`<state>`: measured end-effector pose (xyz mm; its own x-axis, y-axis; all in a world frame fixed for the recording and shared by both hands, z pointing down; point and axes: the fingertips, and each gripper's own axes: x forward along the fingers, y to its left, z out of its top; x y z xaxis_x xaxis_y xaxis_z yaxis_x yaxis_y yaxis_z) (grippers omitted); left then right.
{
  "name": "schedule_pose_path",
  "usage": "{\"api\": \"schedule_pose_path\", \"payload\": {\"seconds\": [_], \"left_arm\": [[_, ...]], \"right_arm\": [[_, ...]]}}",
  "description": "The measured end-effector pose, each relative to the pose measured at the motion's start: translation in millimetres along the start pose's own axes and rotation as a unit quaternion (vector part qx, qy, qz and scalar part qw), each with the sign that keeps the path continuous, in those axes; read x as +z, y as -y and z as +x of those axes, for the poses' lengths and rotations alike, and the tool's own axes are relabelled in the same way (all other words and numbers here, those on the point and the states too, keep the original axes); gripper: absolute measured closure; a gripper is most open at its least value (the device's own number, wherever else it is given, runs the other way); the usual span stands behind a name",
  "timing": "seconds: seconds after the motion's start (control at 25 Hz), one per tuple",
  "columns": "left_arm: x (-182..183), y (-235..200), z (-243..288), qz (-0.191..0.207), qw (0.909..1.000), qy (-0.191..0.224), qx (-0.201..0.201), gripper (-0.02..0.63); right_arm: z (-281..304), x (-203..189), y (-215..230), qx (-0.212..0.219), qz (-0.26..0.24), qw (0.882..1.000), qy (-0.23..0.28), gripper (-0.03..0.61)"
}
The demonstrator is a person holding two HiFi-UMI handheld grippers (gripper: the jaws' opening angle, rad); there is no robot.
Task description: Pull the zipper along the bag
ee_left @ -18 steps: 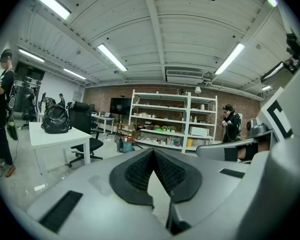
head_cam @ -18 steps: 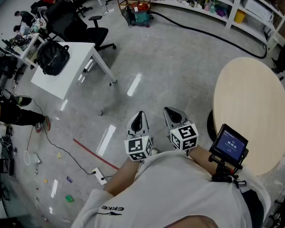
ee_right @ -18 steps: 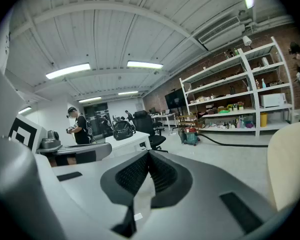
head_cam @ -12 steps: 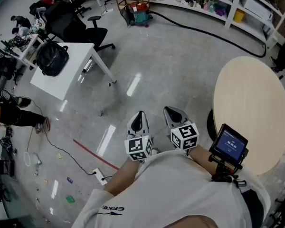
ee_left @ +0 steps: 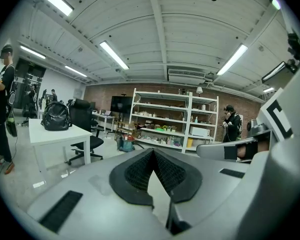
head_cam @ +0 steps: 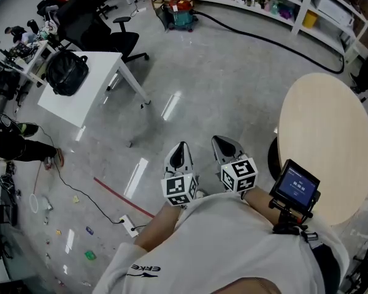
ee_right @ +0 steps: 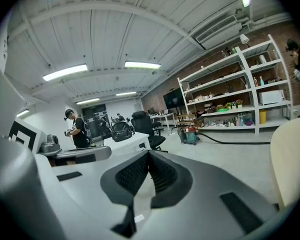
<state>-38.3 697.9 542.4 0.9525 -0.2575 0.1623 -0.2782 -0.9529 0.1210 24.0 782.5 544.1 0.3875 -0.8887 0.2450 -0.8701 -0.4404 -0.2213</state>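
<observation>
bag (head_cam: 66,72) seen on desk (head_cam: 91,98), well apart, details too small | left gripper (head_cam: 180,147), right gripper (head_cam: 221,143): jaws pressed together, empty

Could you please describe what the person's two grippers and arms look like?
The left gripper and right gripper have pale grey shells, black ribbed fingers and black-and-white marker cubes. The person wears a white T-shirt; a small screen is mounted beside the right arm.

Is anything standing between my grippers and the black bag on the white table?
Nothing visible does. Only floor lies between the left gripper, the right gripper and the black bag on the white table.
</observation>
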Motion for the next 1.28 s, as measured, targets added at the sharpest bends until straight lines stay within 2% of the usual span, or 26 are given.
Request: {"api": "schedule_pose_path", "payload": {"seconds": [0.24,0.44,0.64,0.92,1.28], "left_arm": [[3,-24,-1,-0.002,1.0000,0.002,0.001,0.611],[10,-49,-15,-0.005,0.9997,0.010,0.020,0.611],[16,-91,-42,-0.016,0.9974,0.015,0.068,0.611],[11,-151,-81,-0.040,0.9893,0.014,0.140,0.611],[18,-217,-65,-0.052,0.9776,0.024,0.203,0.611]], "right_arm": [[19,2,-18,0.002,-0.002,1.000,-0.001,0.574],[30,2,-43,0.019,-0.007,1.000,-0.003,0.575],[53,-1,-92,0.071,-0.021,0.997,-0.021,0.575],[89,-5,-157,0.142,-0.040,0.988,-0.043,0.575],[159,3,-189,0.204,-0.066,0.975,-0.056,0.575]]}}
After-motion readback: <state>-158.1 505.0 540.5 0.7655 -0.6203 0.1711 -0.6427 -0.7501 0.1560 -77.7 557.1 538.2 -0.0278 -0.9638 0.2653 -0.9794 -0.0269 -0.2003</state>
